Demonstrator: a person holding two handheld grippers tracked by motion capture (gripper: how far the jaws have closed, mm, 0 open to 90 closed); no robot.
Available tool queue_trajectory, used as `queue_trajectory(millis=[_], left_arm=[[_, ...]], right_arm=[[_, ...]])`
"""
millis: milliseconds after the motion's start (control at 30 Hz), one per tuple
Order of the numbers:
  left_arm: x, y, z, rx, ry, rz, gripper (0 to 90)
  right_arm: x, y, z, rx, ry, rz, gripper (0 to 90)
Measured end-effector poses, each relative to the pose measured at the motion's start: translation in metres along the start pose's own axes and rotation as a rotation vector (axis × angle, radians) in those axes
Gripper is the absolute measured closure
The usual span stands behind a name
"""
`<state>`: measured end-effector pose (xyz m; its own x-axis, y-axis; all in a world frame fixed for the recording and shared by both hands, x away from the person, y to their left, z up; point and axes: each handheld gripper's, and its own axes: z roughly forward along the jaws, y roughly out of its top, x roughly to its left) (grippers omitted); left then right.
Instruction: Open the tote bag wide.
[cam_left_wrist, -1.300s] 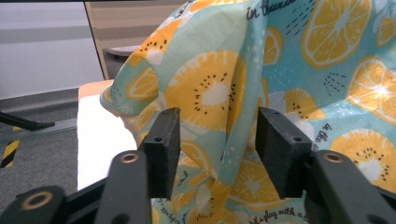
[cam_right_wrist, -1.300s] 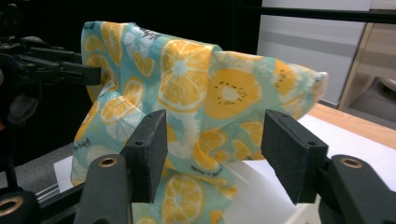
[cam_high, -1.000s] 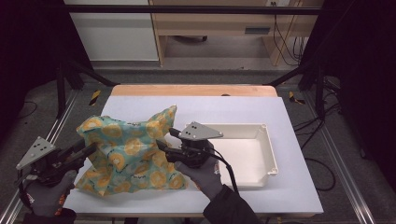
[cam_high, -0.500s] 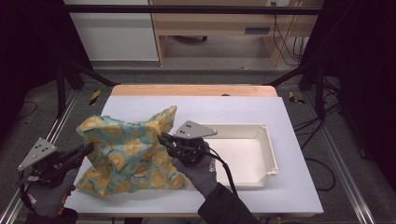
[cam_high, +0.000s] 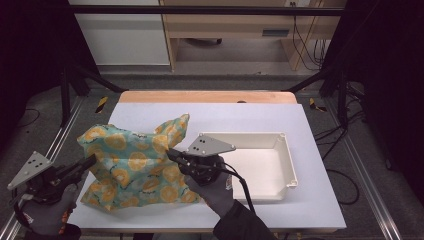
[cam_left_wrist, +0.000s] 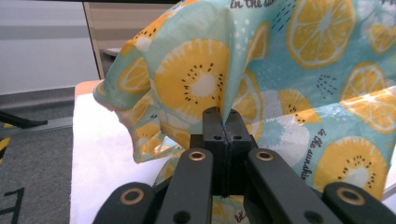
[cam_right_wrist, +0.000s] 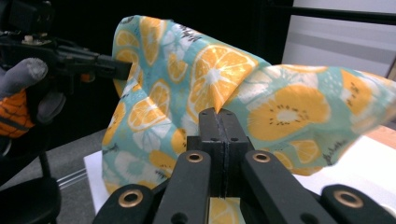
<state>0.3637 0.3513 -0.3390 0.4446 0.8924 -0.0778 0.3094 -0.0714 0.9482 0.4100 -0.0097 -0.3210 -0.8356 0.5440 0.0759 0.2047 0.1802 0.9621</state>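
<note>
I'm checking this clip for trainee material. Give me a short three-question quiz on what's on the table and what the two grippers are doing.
1. True or false: both the left gripper and the right gripper are clamped on the cloth.
2. What pattern is printed on the cloth?
3. On which side of the cloth does the white tray sit in the high view: A) left, B) right, C) under it?

Key: 1. True, each pair of jaws is shut on a fold. 2. Orange citrus slices on teal. 3. B.

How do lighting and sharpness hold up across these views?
High view: table evenly lit, surroundings dark, slightly soft. Left gripper view: cloth sharp and bright, its print legible. Right gripper view: cloth crisp, background dark, the far hand dim.
</note>
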Motion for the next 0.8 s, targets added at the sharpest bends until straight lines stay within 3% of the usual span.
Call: queue_trajectory(millis=[167, 467, 800], left_arm=[[-0.004, -0.004, -0.008, -0.007, -0.006, 0.006, 90.0], [-0.005, -0.017, -0.008, 0.024, -0.015, 0.001, 90.0], [-0.009, -0.025, 0.0, 0.069, -0.01, 0.019, 90.0]], right_arm=[[0.004, -0.008, -0.005, 0.004, 0.029, 0.007, 90.0], [0.006, -0.026, 0.0, 0.037, 0.054, 0.031, 90.0], [0.003, -0.047, 0.012, 0.095, 0.045, 0.053, 90.0]])
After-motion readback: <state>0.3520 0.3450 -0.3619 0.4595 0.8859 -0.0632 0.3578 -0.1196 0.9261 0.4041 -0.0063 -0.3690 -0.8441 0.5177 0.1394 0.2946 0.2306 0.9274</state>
